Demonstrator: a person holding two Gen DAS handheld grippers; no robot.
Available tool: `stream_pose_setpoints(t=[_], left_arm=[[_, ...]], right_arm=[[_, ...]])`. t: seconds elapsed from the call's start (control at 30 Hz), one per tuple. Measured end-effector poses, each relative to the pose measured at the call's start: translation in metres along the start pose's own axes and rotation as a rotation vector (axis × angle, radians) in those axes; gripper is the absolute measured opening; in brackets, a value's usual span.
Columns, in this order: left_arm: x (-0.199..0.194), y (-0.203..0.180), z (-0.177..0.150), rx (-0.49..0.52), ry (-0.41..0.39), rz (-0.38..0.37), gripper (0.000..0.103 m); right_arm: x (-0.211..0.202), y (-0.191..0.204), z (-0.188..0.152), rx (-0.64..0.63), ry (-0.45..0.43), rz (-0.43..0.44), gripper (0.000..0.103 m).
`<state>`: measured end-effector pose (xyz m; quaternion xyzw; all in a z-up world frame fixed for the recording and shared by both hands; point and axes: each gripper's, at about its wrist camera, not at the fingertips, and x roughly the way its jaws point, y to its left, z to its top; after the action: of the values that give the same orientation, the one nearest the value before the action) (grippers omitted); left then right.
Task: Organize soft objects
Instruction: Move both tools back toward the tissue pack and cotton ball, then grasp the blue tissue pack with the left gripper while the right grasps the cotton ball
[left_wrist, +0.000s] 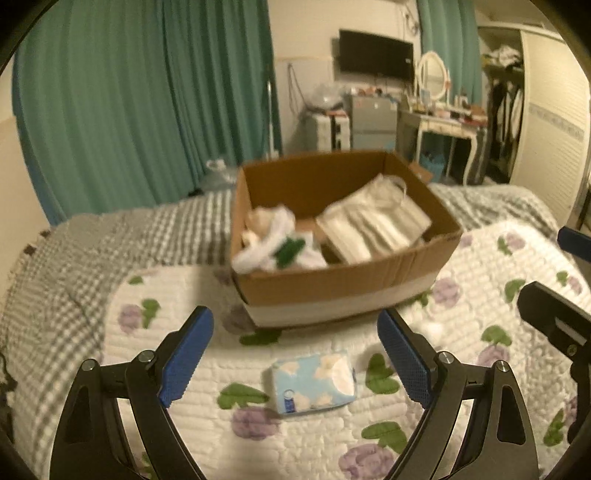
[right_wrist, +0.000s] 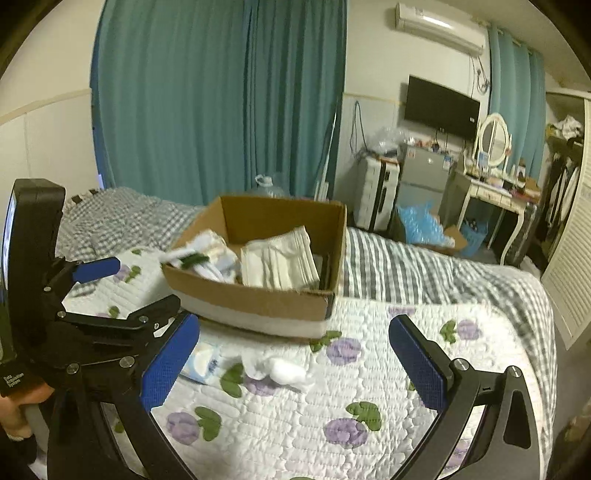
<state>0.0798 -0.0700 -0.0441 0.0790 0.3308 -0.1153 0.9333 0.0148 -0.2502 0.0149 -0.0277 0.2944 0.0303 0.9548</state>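
A cardboard box (left_wrist: 332, 291) stands on the floral quilt and holds a stack of white face masks (left_wrist: 373, 221) and a crumpled white and green bag (left_wrist: 277, 243). A blue tissue pack (left_wrist: 314, 382) lies on the quilt between my open left gripper's (left_wrist: 295, 354) fingers, untouched. In the right wrist view the box (right_wrist: 255, 306) is ahead, the masks (right_wrist: 280, 262) inside. White cotton balls (right_wrist: 284, 369) lie on the quilt between my open right gripper's (right_wrist: 295, 362) fingers. The tissue pack (right_wrist: 205, 363) shows partly behind its left finger. The left gripper (right_wrist: 110, 288) is at the left.
The floral quilt (left_wrist: 480, 317) lies over a grey checked bedspread (left_wrist: 66, 280). Teal curtains (right_wrist: 221, 99) hang behind. A fridge (right_wrist: 424, 173), a dressing table (right_wrist: 495, 188) and a wardrobe (right_wrist: 569, 221) stand at the far right.
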Motion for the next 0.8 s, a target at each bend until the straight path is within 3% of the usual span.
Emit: stream_pose_setpoints(t=[0.13,0.5,0.67,0.7,0.77,0.8], left_arm=[[0.025,-0.003,-0.016,0.003,0.060,-0.046,0.092],[0.082,-0.016,-0.056,0.039,0.239,-0.083,0.092],[0.088,-0.009,-0.062,-0.014,0.229,-0.097,0.092],[0.088,-0.005,-0.062,-0.033,0.228,-0.088,0.090],[0.087,0.003,-0.064,-0.062,0.230,-0.057,0.075],[0.085,0.006,-0.065,-0.077,0.229,-0.058,0.074]], right_arm=[[0.028,-0.006,-0.014,0.007,0.059,0.005,0.103],[0.095,-0.002,-0.050,-0.012,0.237,0.023,0.103],[0.120,-0.003,-0.062,-0.024,0.289,0.011,0.103],[0.124,-0.004,-0.064,-0.023,0.299,0.012,0.103],[0.131,-0.005,-0.067,-0.024,0.313,0.007,0.103],[0.133,-0.006,-0.069,-0.023,0.319,0.002,0.103]])
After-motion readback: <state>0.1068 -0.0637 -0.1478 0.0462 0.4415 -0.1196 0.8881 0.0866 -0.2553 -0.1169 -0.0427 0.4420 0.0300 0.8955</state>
